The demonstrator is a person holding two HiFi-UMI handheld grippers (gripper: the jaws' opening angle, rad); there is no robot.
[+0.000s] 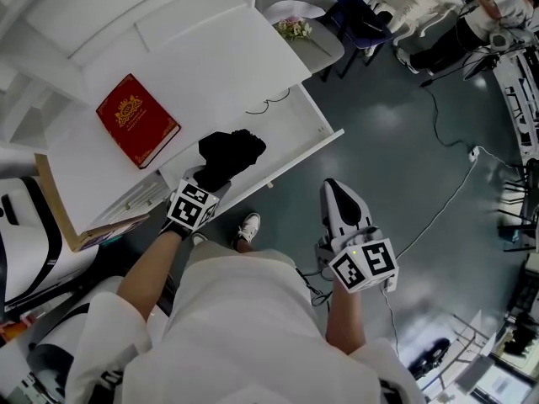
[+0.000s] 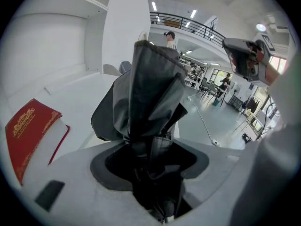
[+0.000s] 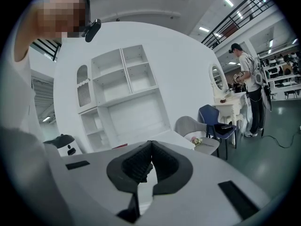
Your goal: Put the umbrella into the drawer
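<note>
A folded black umbrella [image 1: 229,154] hangs over the open white drawer [image 1: 313,151], and my left gripper [image 1: 212,178] is shut on its lower end. In the left gripper view the umbrella [image 2: 150,102] stands up between the jaws of that gripper [image 2: 151,166], its loose cloth bunched above the pads. My right gripper [image 1: 338,194] is off to the right over the grey floor. Its pads meet at the tips with nothing between them, which shows in the right gripper view [image 3: 149,161]. A thin black cord [image 1: 266,103] lies inside the drawer.
A red book [image 1: 137,120] lies on the white desk top [image 1: 210,49] to the left of the drawer, and the red book [image 2: 28,135] also shows in the left gripper view. A chair with flowers [image 1: 295,28] stands beyond the desk. Cables [image 1: 455,194] run across the floor on the right.
</note>
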